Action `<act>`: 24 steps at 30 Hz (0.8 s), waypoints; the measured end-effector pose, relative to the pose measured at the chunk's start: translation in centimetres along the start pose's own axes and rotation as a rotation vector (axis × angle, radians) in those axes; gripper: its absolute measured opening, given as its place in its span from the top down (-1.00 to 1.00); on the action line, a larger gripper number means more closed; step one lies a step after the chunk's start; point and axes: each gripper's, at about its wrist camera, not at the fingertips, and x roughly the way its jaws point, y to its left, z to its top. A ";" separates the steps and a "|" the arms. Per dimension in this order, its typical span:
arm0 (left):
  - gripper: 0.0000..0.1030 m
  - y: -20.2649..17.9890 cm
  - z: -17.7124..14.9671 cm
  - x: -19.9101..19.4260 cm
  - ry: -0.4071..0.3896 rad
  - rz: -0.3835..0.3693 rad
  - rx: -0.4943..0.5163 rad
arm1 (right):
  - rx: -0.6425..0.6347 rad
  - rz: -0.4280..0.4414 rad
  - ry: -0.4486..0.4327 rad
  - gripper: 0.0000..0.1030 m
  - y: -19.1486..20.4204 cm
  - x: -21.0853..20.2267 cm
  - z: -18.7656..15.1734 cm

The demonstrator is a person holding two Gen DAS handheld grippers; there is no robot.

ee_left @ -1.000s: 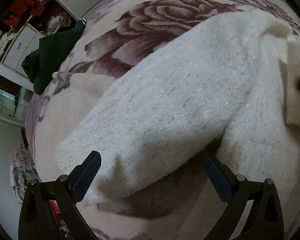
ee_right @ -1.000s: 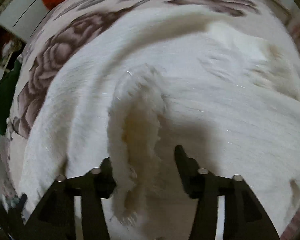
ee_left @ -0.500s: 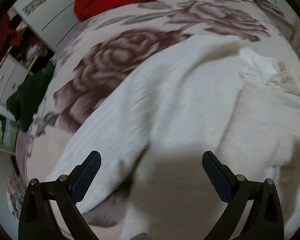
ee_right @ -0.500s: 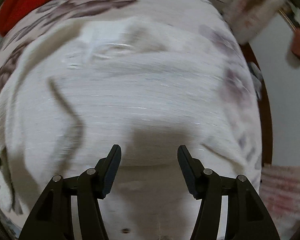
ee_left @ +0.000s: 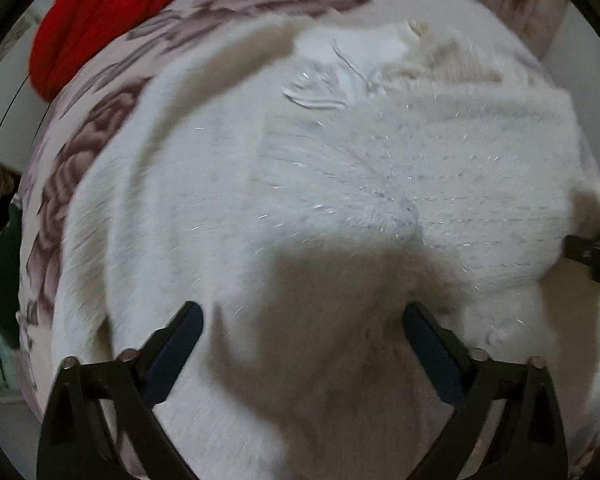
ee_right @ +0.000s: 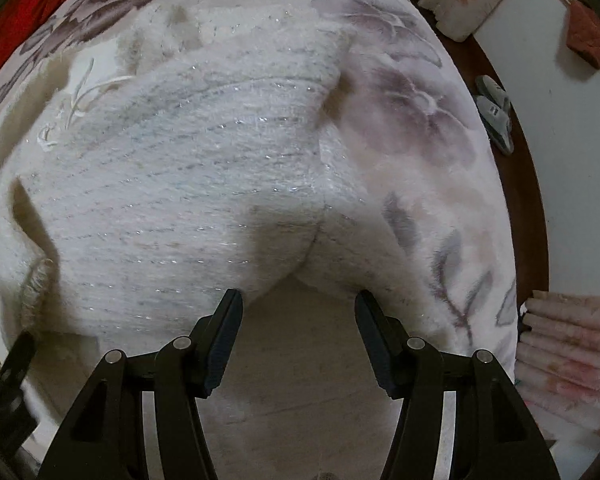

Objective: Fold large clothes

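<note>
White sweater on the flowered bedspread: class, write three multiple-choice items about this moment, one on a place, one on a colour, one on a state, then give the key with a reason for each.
1. Where does the white sweater lie?
A. on the floral bedspread
B. on a chair
C. on the floor

2. What colour is the garment at the far edge of the bed, seen from the left wrist?
A. blue
B. red
C. yellow

3. How do the fingers of the right gripper stand?
A. clamped on a sleeve
B. apart, with nothing pinched
C. holding a hanger

Key: 1 A, purple flower print shows all round the sweater; 2 B, a bright red heap lies at the upper left; 3 B, a clear gap separates the fingers, just beyond the sweater's near edge.
</note>
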 end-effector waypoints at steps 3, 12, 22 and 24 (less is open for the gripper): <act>0.49 0.7 1.1 1.2 0.022 -0.001 -0.001 | -0.031 -0.005 -0.006 -0.18 0.1 1.3 0.5; 0.76 12.4 1.7 -1.3 -0.060 -0.067 -0.335 | -0.032 0.026 -0.021 -0.18 -4.2 2.5 1.0; 0.77 11.1 1.4 -2.6 -0.063 -0.151 -0.329 | -0.086 0.001 -0.080 -0.15 -13.3 1.3 -0.2; 0.77 10.9 1.9 -1.9 -0.051 -0.183 -0.338 | -0.031 -0.021 -0.119 0.22 -16.3 1.6 1.1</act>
